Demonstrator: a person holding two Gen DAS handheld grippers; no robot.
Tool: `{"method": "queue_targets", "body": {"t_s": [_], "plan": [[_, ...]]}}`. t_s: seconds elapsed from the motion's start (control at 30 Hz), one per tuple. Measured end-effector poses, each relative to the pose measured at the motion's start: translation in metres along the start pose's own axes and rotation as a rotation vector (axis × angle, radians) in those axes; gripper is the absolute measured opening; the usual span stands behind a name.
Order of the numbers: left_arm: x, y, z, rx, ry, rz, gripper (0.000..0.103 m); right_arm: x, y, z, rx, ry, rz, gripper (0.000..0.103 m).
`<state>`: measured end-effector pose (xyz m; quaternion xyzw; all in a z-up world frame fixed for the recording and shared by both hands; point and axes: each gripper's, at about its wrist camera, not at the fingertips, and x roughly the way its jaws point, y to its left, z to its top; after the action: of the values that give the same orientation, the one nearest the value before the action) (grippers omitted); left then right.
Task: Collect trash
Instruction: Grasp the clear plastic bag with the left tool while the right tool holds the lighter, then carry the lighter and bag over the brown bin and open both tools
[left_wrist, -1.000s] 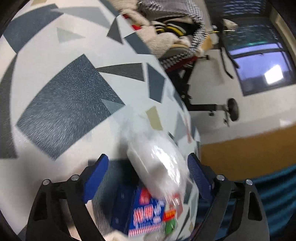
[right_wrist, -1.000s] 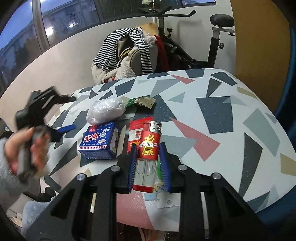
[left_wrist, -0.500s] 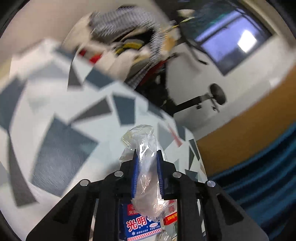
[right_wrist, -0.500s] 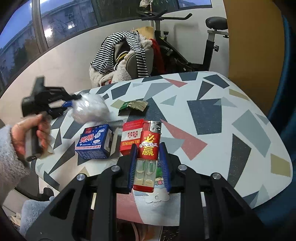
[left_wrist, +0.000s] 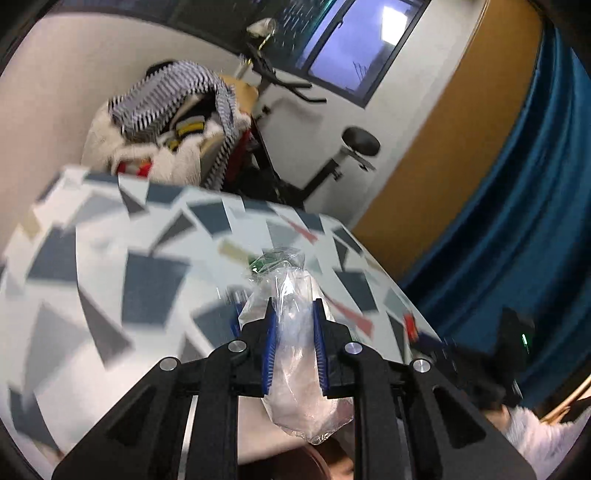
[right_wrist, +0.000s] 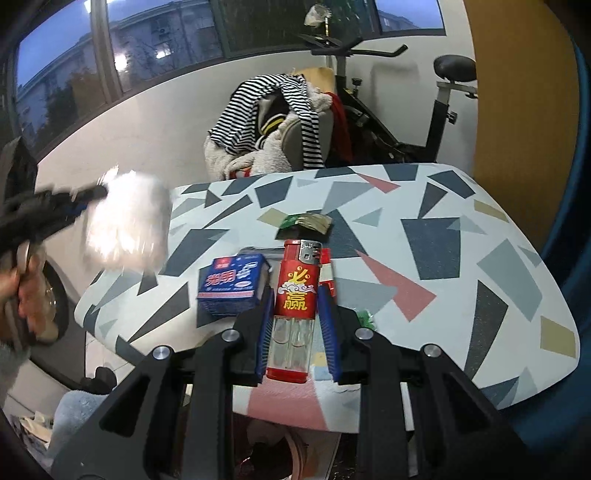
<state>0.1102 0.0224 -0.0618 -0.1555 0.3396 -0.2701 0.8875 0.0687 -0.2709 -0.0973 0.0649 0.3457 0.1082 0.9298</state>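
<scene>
My left gripper (left_wrist: 294, 325) is shut on a clear plastic bag (left_wrist: 295, 354) with white stuff inside, held up off the patterned table (left_wrist: 147, 266). In the right wrist view the bag (right_wrist: 127, 221) is blurred, at the table's left edge. My right gripper (right_wrist: 296, 306) is shut on a red lighter (right_wrist: 295, 295) with a clear lower half, held over the near edge of the table (right_wrist: 443, 236). A blue box (right_wrist: 231, 282), a red pack (right_wrist: 327, 273) and a green wrapper (right_wrist: 304, 223) lie on the table.
A chair heaped with striped and fleece clothes (right_wrist: 273, 122) stands behind the table, with an exercise bike (right_wrist: 436, 107) beside it. A blue curtain (left_wrist: 517, 206) hangs at the right. A round reddish rim (right_wrist: 295, 450) shows below the table's near edge.
The left gripper closed on the plastic bag, lifted it off the table and swung it up and leftward. The right gripper kept holding the lighter and pulled back slightly.
</scene>
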Motion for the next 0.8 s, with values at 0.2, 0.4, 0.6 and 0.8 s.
{"method": "queue_targets", "body": {"t_s": [0.2,0.4,0.6,0.8], "plan": [[-0.025,-0.01,-0.086,-0.023,0.063,0.015,0.018,-0.009,0.017,-0.009,-0.035,0.016,0.016,0.027],[-0.028,-0.013,-0.14,0.009,0.156,0.078,0.018,-0.011,0.03,-0.017,-0.051,0.035,0.036,0.027],[-0.014,-0.01,-0.158,0.024,0.227,0.094,0.02,-0.01,0.04,-0.025,-0.059,0.049,0.053,0.027],[-0.008,-0.014,-0.162,0.006,0.229,0.064,0.053,-0.011,0.045,-0.032,-0.063,0.059,0.058,0.027]]}}
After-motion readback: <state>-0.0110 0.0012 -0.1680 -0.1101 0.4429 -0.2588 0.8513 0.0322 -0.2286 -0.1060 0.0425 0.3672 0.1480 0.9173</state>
